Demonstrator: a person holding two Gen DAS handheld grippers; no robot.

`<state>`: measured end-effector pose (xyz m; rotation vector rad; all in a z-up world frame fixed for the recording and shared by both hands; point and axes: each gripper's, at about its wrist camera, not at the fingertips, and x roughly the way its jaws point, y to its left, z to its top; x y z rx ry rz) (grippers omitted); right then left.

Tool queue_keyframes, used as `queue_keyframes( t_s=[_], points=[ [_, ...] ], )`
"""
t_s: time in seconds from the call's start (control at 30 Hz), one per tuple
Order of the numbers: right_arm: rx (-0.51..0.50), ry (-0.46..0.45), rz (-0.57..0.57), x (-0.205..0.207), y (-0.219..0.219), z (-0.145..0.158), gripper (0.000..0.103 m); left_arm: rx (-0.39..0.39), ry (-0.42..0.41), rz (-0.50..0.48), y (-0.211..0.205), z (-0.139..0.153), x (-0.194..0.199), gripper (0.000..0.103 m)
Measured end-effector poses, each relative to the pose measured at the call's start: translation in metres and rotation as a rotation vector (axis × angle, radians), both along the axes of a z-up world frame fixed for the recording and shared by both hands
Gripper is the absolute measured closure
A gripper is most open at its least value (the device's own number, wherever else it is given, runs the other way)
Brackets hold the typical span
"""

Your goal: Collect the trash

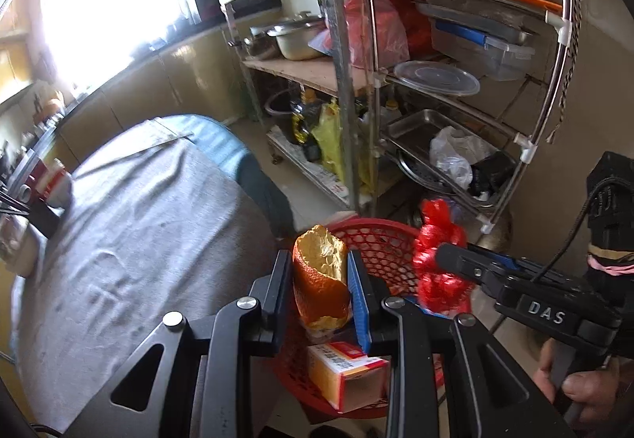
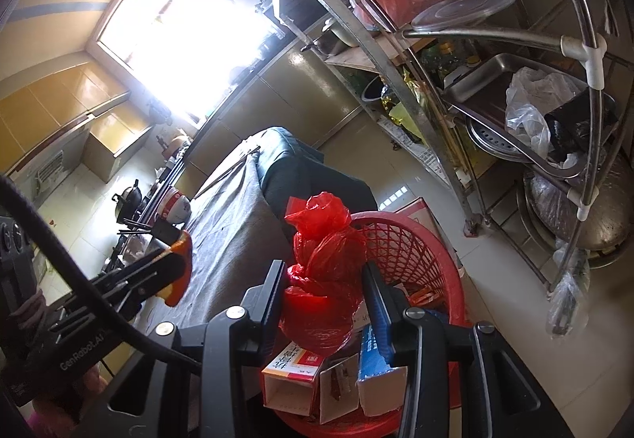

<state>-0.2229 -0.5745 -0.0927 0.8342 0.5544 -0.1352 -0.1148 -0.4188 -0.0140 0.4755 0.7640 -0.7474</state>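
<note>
1. The left gripper point(image 1: 320, 281) is closed on an orange peel point(image 1: 319, 279). The peel stands upright between the pads, its long axis running along the fingers, its pale inner face turned toward the camera.
2. The right gripper point(image 2: 325, 293) is clamped on a knotted red plastic bag point(image 2: 323, 271). The bag bulges above and below the pads, its knot end pointing up.
3. The red basket point(image 1: 380, 244) stands on the floor beside the cloth-covered table point(image 1: 138, 220). It already contains cartons: an orange-and-white box point(image 1: 344, 374) lies directly below the left gripper.
4. Key relation: both held items hang above the basket opening. The peel sits over the basket's table-side rim; the bag sits nearer the basket's middle, with open mesh wall point(image 2: 408, 252) visible beyond it.
5. Judgement: the right gripper appears better centred for a release. The left gripper likely needs a small shift away from the table so that the peel clears the rim.
6. Risk: the bag is light and wide; it may catch on the cartons and rest high.
</note>
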Motion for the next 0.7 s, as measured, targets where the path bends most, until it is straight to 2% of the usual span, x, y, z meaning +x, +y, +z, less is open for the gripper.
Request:
queue_keyframes(
  t_s=[0.13, 0.2, 0.27, 0.33, 0.53, 0.63, 0.7],
  points=[
    [0.011, 0.009, -0.001, 0.006, -0.004, -0.004, 0.059, -0.033, 0.102, -0.014, 0.001, -0.009, 0.009, 0.066],
    [0.020, 0.006, 0.006, 0.008, -0.003, -0.006, 0.049, -0.040, 0.126, -0.012, 0.002, -0.013, 0.013, 0.062],
    [0.006, 0.015, 0.002, 0.010, -0.002, -0.008, 0.048, -0.042, 0.142, -0.010, 0.005, -0.015, 0.015, 0.053],
    [0.025, 0.022, 0.005, 0.012, -0.002, -0.011, 0.041, -0.049, 0.137, -0.008, 0.009, -0.014, 0.015, 0.050],
    [0.020, -0.008, -0.001, 0.005, 0.000, -0.003, 0.041, -0.048, 0.096, 0.008, 0.028, -0.005, 0.015, 0.048],
    [0.015, -0.026, -0.003, 0.001, 0.002, 0.005, 0.041, -0.027, 0.069, 0.029, 0.039, -0.003, 0.014, 0.041],
    [0.017, -0.032, 0.001, -0.001, 0.004, 0.009, 0.041, -0.010, 0.061, 0.040, 0.048, -0.002, 0.013, 0.040]
  ],
)
